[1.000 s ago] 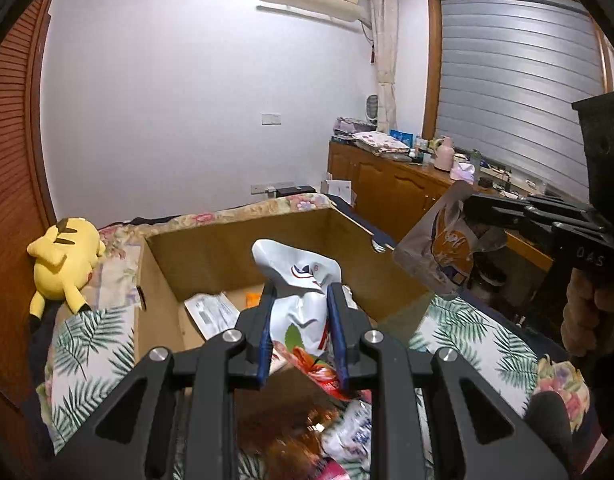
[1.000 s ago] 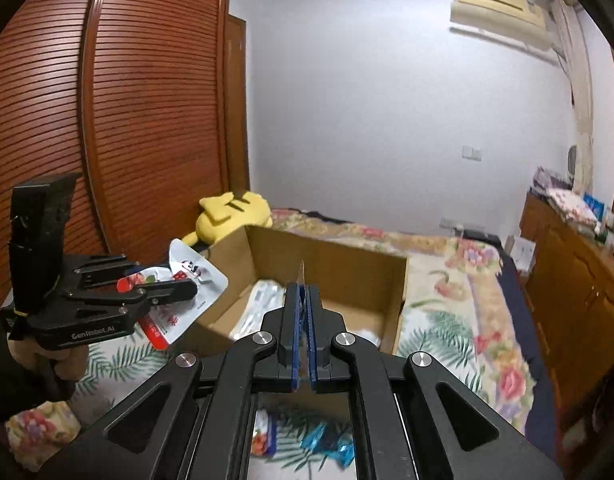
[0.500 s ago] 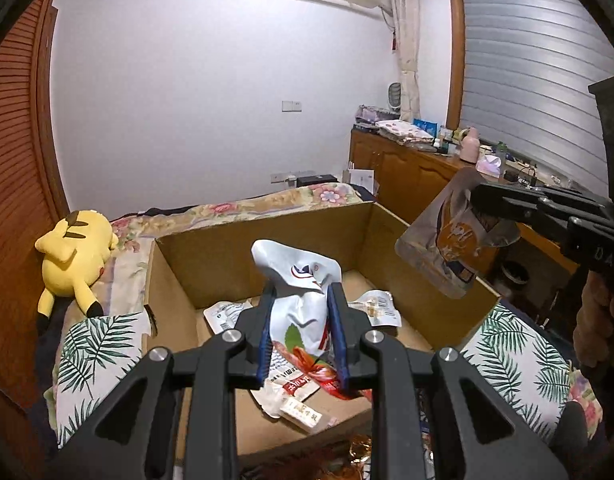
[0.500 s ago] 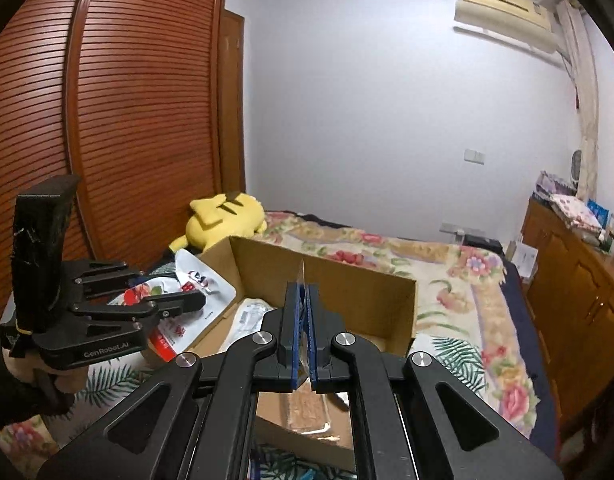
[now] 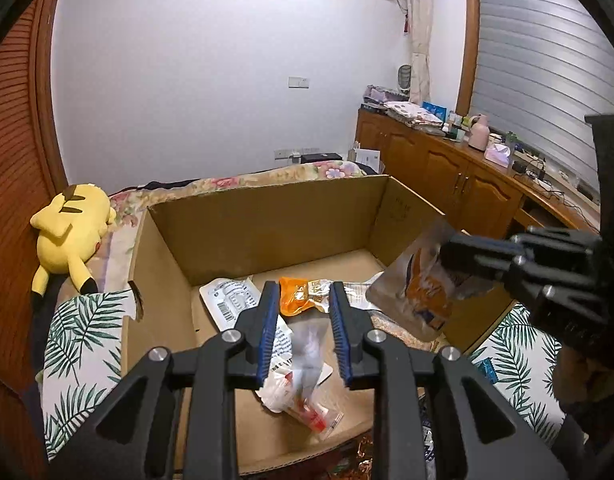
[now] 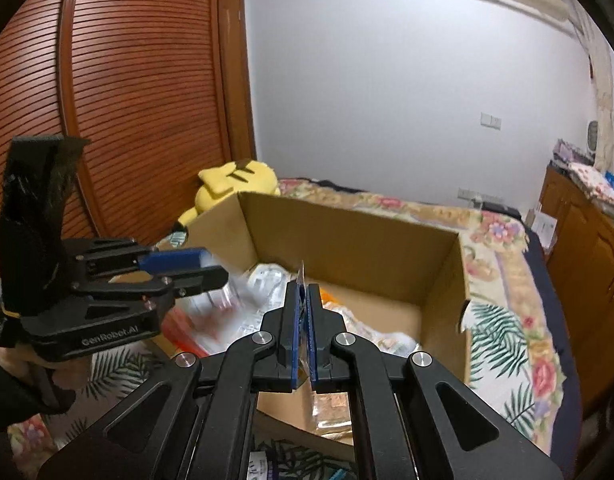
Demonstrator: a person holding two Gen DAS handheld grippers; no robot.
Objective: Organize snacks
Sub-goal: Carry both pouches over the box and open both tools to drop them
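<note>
Over an open cardboard box [image 5: 267, 216] on a leaf-print bedspread [image 5: 83, 328], the left gripper [image 5: 303, 332] stands with jaws released, a blurred white snack packet [image 5: 303, 364] below them above the box floor. The right gripper [image 6: 303, 320] is clenched on a silver-and-orange pouch [image 5: 423, 288] at the box's right wall. A yellow plush toy [image 5: 71, 232] lies far left

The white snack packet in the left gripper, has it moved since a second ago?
Yes. The white snack packet has left the left gripper, whose jaws now stand open, and dropped, blurred, toward the floor of the cardboard box.
</note>
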